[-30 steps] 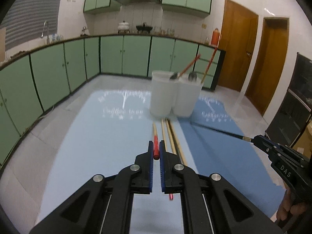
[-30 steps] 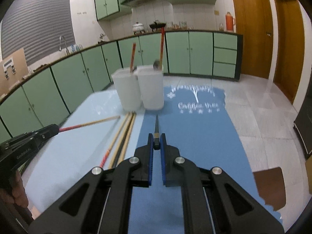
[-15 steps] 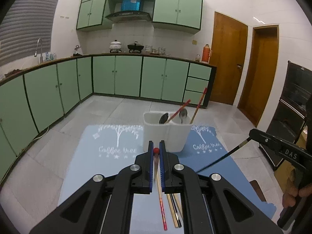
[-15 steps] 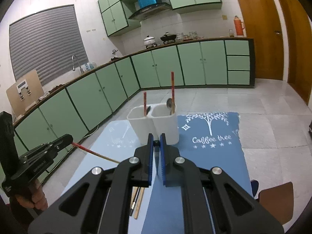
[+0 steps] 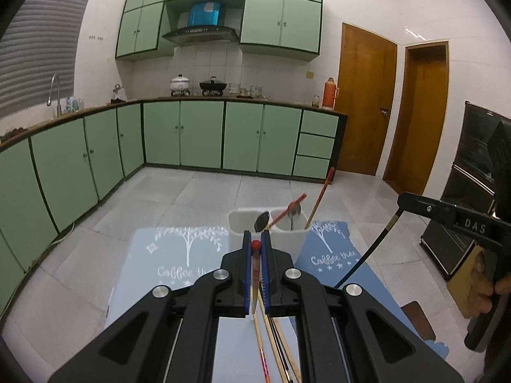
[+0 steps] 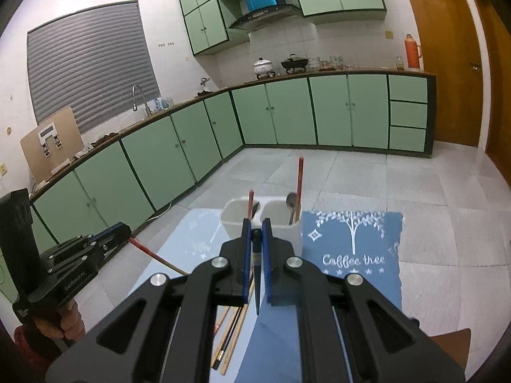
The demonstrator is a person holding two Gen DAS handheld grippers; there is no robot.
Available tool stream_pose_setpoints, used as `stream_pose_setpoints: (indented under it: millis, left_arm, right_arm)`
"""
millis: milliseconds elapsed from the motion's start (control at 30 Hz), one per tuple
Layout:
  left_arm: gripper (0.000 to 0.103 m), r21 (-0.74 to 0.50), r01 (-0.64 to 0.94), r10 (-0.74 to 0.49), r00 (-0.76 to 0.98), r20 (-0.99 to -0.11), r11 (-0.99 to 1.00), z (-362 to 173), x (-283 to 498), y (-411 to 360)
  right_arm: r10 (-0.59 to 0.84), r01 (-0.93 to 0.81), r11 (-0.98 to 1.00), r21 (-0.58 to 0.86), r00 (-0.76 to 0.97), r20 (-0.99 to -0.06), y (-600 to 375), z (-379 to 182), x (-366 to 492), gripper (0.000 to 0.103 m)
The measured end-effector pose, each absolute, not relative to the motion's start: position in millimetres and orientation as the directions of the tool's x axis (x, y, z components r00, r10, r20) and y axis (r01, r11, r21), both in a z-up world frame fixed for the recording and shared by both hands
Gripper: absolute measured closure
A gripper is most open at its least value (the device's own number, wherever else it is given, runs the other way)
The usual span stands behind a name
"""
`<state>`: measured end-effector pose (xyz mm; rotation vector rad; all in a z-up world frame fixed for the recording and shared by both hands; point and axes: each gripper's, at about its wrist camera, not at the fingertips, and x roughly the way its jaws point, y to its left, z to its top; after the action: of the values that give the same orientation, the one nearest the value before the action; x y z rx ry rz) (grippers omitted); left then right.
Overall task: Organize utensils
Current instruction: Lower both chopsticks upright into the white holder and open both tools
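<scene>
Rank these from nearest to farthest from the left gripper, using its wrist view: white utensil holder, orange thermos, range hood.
From the left gripper:
1. White utensil holder, just ahead on the mats.
2. Orange thermos, right end of the far counter.
3. Range hood, high on the back wall.

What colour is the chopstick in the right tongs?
Black, with a thin gold band near the held end. The black chopstick shows best in the left wrist view, hanging from the right tongs.

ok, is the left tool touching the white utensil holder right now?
Apart. In the right wrist view the left tool sits off to the side of the white utensil holder, bare mat between them.
</scene>
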<state>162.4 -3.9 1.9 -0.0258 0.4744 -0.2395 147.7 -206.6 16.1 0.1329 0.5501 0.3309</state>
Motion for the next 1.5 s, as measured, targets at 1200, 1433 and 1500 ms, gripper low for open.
stream_pose_setpoints:
  millis: [1200, 1433, 1500]
  left_arm:
    - [0.094, -0.06, 0.221, -0.223, 0.853, -0.471, 0.973, 10, 311, -30]
    - [0.071, -0.059, 0.202, -0.207, 0.876, -0.436, 0.978, 17, 288, -20]
    - [0.062, -0.058, 0.195, -0.201, 0.885, -0.42, 0.979, 21, 279, -17]
  right_arm:
    - [0.298, -0.264, 0.954, 0.138, 0.824, -0.482, -205, 32, 289, 0.094]
    - [0.278, -0.234, 0.96, 0.155, 0.861, -0.427, -217, 42, 262, 0.072]
    - [0.27, -0.222, 0.962, 0.162, 0.873, -0.406, -222, 42, 249, 0.06]
